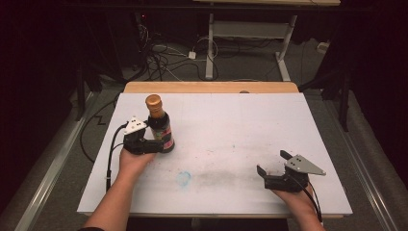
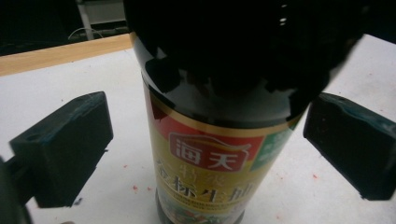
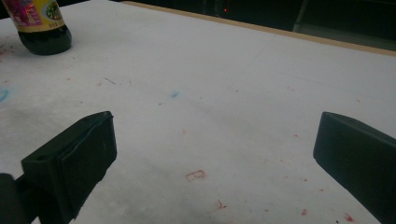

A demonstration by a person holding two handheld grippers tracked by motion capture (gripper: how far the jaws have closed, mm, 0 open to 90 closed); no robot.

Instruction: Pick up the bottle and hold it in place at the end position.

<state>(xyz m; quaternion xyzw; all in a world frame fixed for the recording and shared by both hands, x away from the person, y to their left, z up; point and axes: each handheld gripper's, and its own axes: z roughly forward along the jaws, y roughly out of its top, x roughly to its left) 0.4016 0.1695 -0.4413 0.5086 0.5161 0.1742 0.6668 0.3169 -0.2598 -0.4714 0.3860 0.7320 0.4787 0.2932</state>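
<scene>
Left gripper view: glossy dark glass bottle (image 2: 205,154) stands between the wide-open left gripper (image 2: 205,154), untouched; right gripper (image 3: 210,163) gapes empty.

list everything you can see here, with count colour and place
sauce bottle: one, dark glass with gold cap and yellow-red label, upright on the left part of the table, between the left tool's jaws with gaps on both sides
table: one, white top with wooden far edge, stained with red specks and a blue smear near the front
second table: one, white legs, on the floor behind
cables: several, dark and white, on the floor behind
left tool: one, black, open around the bottle
right tool: one, black, open, at the front right of the table
hands: two, one holding each tool
</scene>
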